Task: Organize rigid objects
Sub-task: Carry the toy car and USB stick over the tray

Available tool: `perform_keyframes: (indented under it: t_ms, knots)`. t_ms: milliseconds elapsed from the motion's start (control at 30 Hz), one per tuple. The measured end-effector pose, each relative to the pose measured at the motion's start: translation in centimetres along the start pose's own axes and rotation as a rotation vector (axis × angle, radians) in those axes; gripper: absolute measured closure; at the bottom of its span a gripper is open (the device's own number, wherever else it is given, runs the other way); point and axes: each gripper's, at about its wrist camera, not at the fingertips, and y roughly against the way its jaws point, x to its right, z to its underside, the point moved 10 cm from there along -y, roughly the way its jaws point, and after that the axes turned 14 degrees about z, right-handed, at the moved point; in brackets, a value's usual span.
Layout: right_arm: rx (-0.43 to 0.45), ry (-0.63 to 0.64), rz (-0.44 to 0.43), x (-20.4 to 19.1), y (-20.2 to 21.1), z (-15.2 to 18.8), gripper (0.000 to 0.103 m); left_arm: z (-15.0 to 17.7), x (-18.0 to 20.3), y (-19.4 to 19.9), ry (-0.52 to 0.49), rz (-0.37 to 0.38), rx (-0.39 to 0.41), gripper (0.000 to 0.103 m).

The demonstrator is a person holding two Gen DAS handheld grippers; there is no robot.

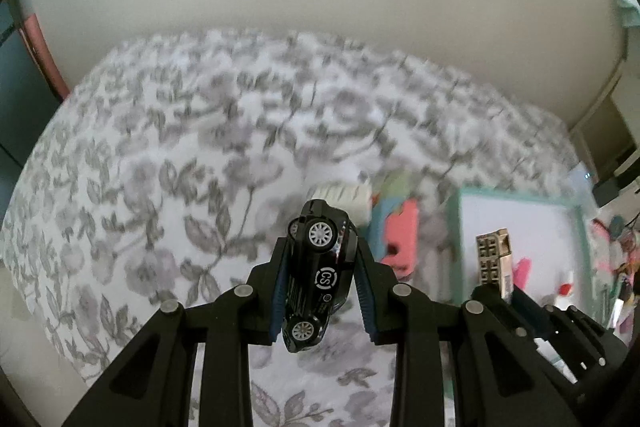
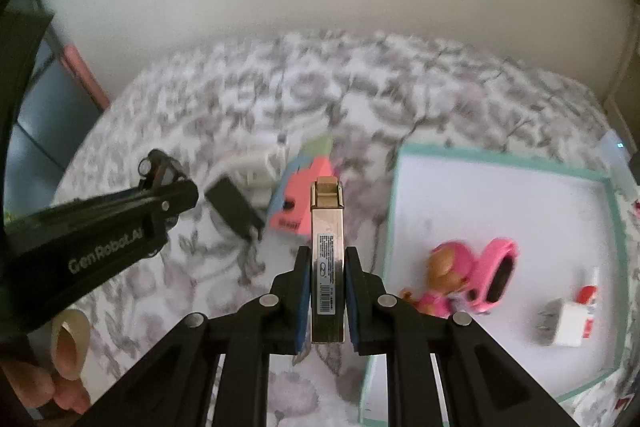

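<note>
- Firstly, left wrist view: left claw (image 1: pixel 320 279) clamped on a black toy car (image 1: pixel 318 267), held nose-up between the blue pads above a bedspread (image 1: pixel 160 147) with a grey floral print.
- Same view, right: right claw gripping a gold lighter (image 1: pixel 494 259); behind it, a tray (image 1: pixel 454 223) with a mint-green rim; left of the tray, a pink foam piece (image 1: pixel 402 239), blurred.
- Next, right wrist view: right claw (image 2: pixel 327 279) closed tight on the gold lighter (image 2: pixel 327 251), upright, cap at the far end.
- Same view, right: mint-rimmed tray (image 2: pixel 500 157) holding a pink toy figure (image 2: pixel 444 279), a pink band (image 2: pixel 498 275) and a small white box (image 2: pixel 570 327).
- Same view, left: left claw (image 2: pixel 168 183) with the car; beside it on the bedspread, a black adapter (image 2: pixel 232 207).
</note>
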Motion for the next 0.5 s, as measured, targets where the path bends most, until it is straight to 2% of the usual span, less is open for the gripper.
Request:
perform_keyframes:
  t_ms: [133,267,500]
  knots:
    - [0.064,-0.067,0.003,2.4,2.6,-1.8,0.087,-1.3,2.4,1.6,-0.032,0.039,0.061,0.071]
    - [0.108,-0.120,0.064,5.7,4.4,-3.0,0.087,-1.7,5.4,2.1,-0.071,0.063,0.090,0.071]
    - [0.107,-0.214,0.161,11.4,4.8,-3.0,0.086,-1.0,12.2,0.6,-0.158,0.142,0.054,0.071]
